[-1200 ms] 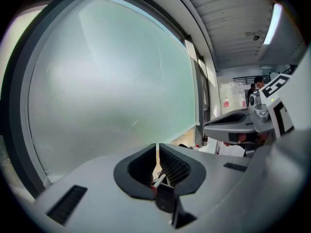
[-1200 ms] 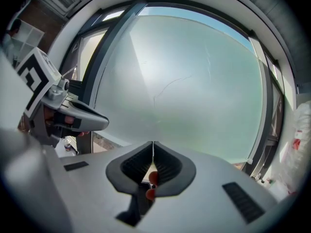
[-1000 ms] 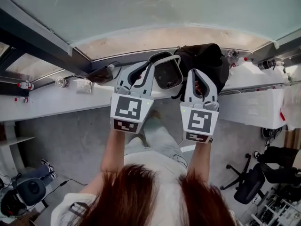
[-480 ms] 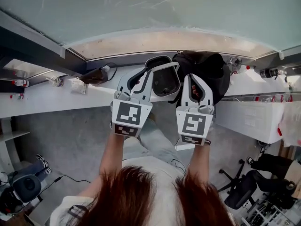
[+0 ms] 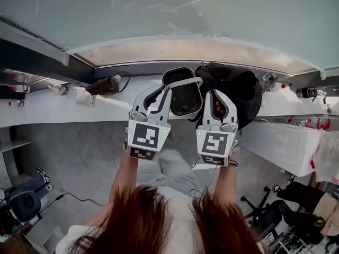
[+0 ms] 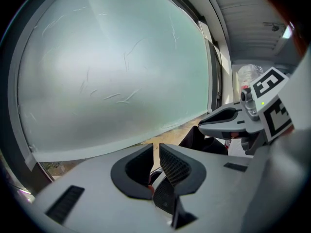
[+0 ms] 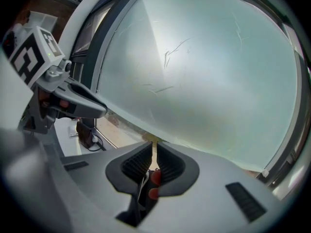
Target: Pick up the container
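Observation:
A dark, rounded container (image 5: 185, 100) with a pale rim sits on the white counter (image 5: 63, 110) below the window. In the head view my left gripper (image 5: 168, 86) reaches over the container's left side, and its white finger crosses the container's top. My right gripper (image 5: 220, 95) hangs just right of the container, in front of a black bag (image 5: 238, 83). In the left gripper view the jaws (image 6: 156, 152) stand nearly together with nothing between them. The right gripper view shows the same narrow slit between the jaws (image 7: 154, 152), also with nothing held.
A frosted window pane (image 5: 169, 15) rises behind the counter. A dark plug-in device with a cable (image 5: 103, 84) lies at the left and small bottles (image 5: 270, 79) at the right. A white box (image 5: 288, 142) and an office chair (image 5: 275, 216) stand at the lower right.
Both grippers have sunk and drawn a little closer together near the container. Their jaws have stayed together throughout.

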A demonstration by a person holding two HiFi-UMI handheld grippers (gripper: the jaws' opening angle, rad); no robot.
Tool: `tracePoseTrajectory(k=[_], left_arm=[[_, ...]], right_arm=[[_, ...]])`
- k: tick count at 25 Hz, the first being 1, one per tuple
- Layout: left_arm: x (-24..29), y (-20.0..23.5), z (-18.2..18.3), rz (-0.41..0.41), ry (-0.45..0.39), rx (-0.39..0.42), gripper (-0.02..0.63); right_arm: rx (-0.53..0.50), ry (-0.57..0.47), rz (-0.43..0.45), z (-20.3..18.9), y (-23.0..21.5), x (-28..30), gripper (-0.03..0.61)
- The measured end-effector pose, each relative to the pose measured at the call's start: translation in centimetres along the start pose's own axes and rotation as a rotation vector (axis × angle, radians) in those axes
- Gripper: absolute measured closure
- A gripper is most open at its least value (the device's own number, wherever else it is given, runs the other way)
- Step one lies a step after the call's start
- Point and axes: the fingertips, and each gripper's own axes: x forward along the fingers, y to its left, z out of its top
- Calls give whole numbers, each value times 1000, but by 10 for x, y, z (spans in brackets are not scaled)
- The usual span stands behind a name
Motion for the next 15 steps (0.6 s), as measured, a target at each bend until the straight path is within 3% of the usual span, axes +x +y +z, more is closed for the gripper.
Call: tracePoseTrajectory(k=[15], left_arm=[[25, 9, -59, 28, 67, -15, 546]], right_arm=[[-108, 110, 63, -54, 23, 45, 551]])
